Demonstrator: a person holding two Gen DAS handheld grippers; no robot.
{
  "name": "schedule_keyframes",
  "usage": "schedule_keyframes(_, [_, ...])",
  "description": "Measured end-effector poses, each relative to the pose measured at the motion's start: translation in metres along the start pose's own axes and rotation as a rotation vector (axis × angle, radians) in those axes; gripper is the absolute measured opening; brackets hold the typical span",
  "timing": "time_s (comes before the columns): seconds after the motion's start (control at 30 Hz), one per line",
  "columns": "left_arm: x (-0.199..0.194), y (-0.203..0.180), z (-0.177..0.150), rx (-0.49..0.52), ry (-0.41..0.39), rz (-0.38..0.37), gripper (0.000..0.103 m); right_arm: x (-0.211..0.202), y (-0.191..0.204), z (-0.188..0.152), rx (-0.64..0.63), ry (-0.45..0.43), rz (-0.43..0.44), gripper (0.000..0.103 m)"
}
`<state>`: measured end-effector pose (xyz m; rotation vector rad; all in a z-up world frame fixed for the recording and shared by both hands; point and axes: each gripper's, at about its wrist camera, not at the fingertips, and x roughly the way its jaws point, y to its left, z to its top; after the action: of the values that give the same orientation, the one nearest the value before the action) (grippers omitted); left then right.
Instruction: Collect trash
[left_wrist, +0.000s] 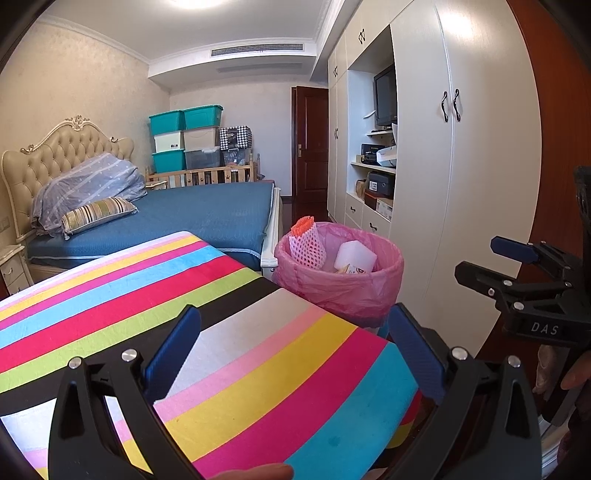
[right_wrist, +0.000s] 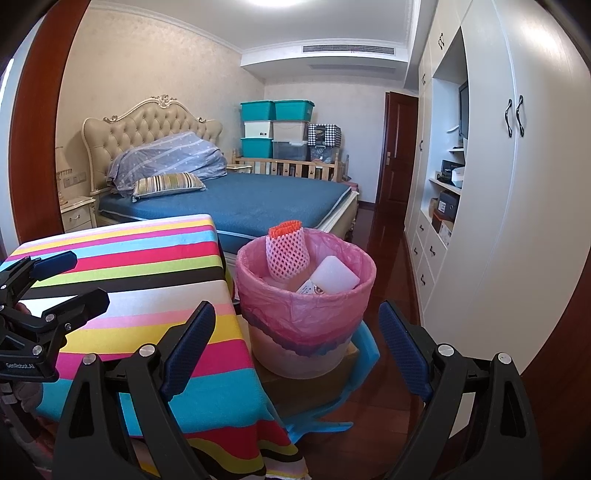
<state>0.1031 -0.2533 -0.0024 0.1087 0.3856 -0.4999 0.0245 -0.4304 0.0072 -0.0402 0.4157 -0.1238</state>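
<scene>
From my left wrist, my left gripper (left_wrist: 291, 347) hangs over the striped desk (left_wrist: 240, 350) with its fingers (left_wrist: 173, 347) spread apart and nothing between them. The cloth shows no trash that I can see. Just past the desk corner stands the pink-lined bin (left_wrist: 343, 291), close enough, I judge, to drop things in without walking. Inside it lean a foam net sleeve (left_wrist: 306, 243) and a white block (left_wrist: 354, 254), with a small printed packet (left_wrist: 356, 270) below. My right gripper (left_wrist: 476, 264) shows at the edge, its fingers apart too.

From my right wrist, the right gripper (right_wrist: 295, 347) points at the bin (right_wrist: 306, 306), fingers (right_wrist: 192, 343) wide and empty. The sleeve (right_wrist: 286, 251) pokes above the rim. I judge the collecting nearly finished
</scene>
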Motion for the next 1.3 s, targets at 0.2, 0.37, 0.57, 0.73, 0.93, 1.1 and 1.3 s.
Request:
schedule_keyframes(0.2, [0.0001, 0.0001, 0.0001, 0.001, 0.000, 0.000, 0.098, 0.0004, 0.0005, -0.0003, 0.001, 0.000, 0.004, 0.084])
schedule_keyframes(0.37, [0.0002, -0.0001, 0.0001, 0.001, 0.000, 0.001, 0.098, 0.0014, 0.0006, -0.0027, 0.000, 0.005, 0.008, 0.084])
schedule_keyframes(0.57, [-0.0004, -0.0003, -0.0009, -0.001, 0.001, -0.001, 0.098, 0.0024, 0.0008, -0.0037, 0.000, 0.004, 0.009, 0.084])
schedule_keyframes(0.73, [-0.0003, 0.0000, -0.0011, -0.001, 0.001, 0.000, 0.098, 0.0028, -0.0004, -0.0029, 0.003, 0.005, 0.008, 0.084])
schedule_keyframes(0.93, [-0.0003, 0.0000, -0.0010, 0.000, 0.001, 0.000, 0.098, 0.0029, -0.0001, -0.0031, 0.000, 0.006, 0.010, 0.084])
schedule_keyframes(1.1, [-0.0005, -0.0002, -0.0016, 0.000, 0.002, -0.001, 0.098, 0.0028, 0.0003, -0.0030, 0.002, 0.006, 0.009, 0.084])
schedule_keyframes(1.3, [-0.0005, -0.0006, -0.0018, 0.001, 0.003, 0.001, 0.098, 0.0028, 0.0000, -0.0029, 0.003, 0.007, 0.009, 0.084])
